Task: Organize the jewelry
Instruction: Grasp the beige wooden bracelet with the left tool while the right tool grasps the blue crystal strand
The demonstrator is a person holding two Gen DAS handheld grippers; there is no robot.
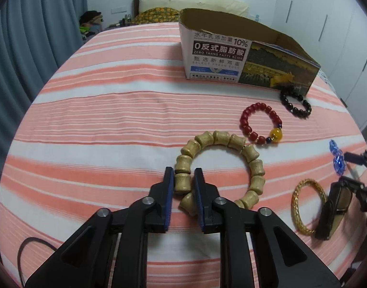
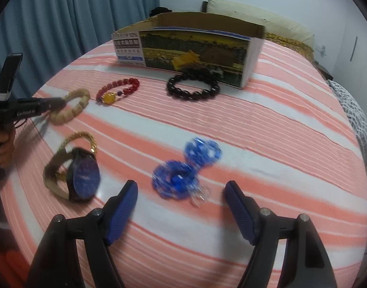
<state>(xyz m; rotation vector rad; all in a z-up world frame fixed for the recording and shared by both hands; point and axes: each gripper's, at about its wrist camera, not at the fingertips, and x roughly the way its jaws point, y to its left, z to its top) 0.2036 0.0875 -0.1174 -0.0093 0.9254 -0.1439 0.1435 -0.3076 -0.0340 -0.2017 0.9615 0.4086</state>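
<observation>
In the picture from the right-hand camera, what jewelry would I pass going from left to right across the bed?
Wooden bead bracelet → watch → red bead bracelet → blue chain pieces → black bead bracelet. I left out the gold bracelet, since it overlaps the watch.

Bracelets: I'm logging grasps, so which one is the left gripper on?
The wooden bracelet: the left gripper pinches one of its pale beads; the others lie untouched.

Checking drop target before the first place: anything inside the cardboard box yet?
The cardboard box is open-topped; only bare brown inner walls show in both views. Its floor is hidden behind the front wall, so contents cannot be confirmed. The black bead bracelet lies outside, in front.
</observation>
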